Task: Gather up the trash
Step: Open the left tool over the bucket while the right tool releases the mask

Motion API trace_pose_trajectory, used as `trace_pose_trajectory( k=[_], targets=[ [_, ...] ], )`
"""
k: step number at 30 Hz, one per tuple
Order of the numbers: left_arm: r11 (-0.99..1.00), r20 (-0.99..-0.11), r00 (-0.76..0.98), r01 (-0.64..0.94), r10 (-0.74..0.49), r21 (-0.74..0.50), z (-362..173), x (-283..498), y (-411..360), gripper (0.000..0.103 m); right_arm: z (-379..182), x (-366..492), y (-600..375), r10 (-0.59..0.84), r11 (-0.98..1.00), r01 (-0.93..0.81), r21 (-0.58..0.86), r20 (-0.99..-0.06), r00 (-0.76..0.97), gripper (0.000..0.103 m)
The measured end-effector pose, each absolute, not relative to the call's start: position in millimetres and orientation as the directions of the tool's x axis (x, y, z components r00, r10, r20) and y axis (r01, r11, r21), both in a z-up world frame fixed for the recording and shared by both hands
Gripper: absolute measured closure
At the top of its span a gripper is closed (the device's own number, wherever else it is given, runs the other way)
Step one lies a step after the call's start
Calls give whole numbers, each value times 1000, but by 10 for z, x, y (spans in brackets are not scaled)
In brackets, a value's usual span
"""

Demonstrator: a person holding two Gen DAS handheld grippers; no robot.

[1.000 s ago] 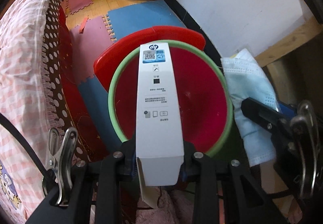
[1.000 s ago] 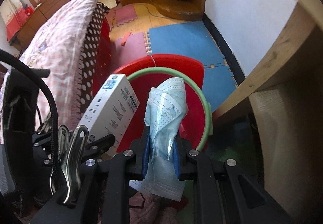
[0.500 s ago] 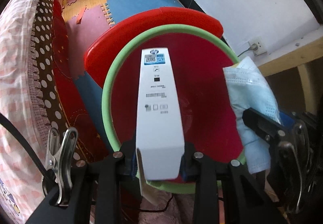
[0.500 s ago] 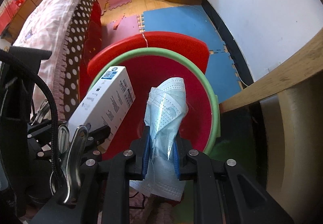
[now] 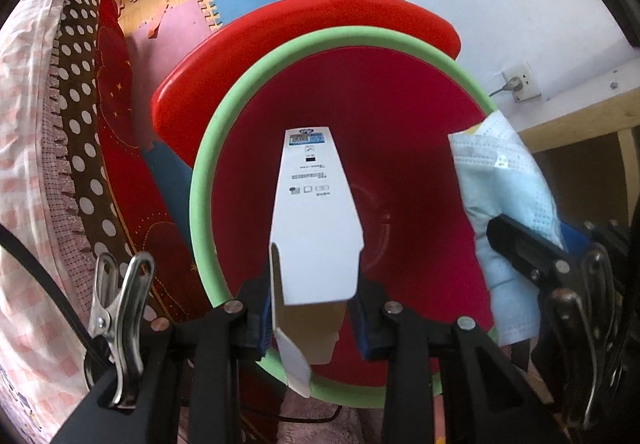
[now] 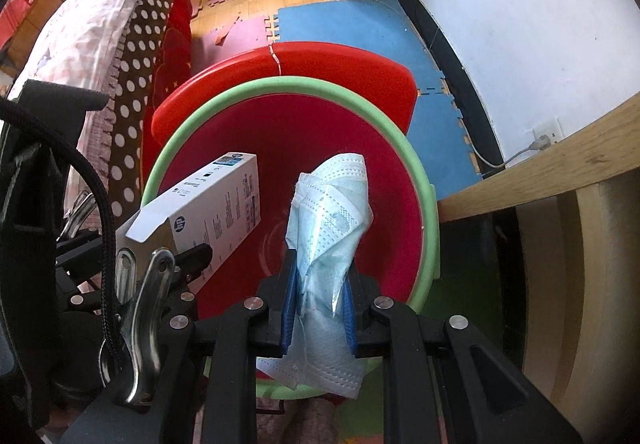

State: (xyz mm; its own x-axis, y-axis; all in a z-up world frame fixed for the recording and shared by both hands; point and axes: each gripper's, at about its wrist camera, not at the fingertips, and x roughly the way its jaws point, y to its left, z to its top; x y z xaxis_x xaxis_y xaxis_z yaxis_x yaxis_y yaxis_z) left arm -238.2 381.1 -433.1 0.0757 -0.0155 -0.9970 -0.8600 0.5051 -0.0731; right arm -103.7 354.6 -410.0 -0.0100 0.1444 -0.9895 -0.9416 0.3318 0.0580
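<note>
A red bin with a green rim [image 5: 200, 180] [image 6: 280, 84] sits directly below both grippers. My left gripper [image 5: 312, 308] points down and is shut on a white printed carton [image 5: 316, 220], whose far end hangs inside the rim. The carton's near flap is open. My right gripper [image 6: 318, 308] is shut on a crumpled light-blue face mask [image 6: 332, 212], also hanging over the bin's red inside. The mask [image 5: 508, 184] shows at the right of the left wrist view. The carton [image 6: 216, 208] shows at the left of the right wrist view.
A red lid [image 5: 280, 36] stands up behind the bin. A bed with a pink checked quilt [image 5: 28, 124] and a dotted brown skirt runs along the left. Blue and pink foam mats [image 6: 352, 24] cover the floor. A wooden desk edge [image 6: 560, 168] and a wall socket [image 5: 520, 84] lie to the right.
Both grippers have sunk towards the bin with the carton and the mask still held. The bin now fills far more of each view.
</note>
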Motion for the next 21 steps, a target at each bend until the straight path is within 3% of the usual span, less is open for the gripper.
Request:
trace_pose_trajectory(
  k=[10,13,18,21],
  targets=[
    [509,-997,77,-857,-32,-83,-4417,-2360,3819,70,-4184,-1006,3548,125,341,-938,59,-992,-17,81],
    [512,-997,77,-855,-22,-78,-4399,-2352,3823,70,-4196,-979,3541,122,354,-933,63,-992,-21,76],
    [497,-997,80,-864,-24,-81,-4379,-2372,3848,60,-4190,-929,3531,131,384,-920,84,-991,-35,68],
    [494,-997,79,-865,-26,-81,-4364,-2384,3861,56,-4180,-911,3529,133,394,-915,82,-991,-32,58]
  ],
)
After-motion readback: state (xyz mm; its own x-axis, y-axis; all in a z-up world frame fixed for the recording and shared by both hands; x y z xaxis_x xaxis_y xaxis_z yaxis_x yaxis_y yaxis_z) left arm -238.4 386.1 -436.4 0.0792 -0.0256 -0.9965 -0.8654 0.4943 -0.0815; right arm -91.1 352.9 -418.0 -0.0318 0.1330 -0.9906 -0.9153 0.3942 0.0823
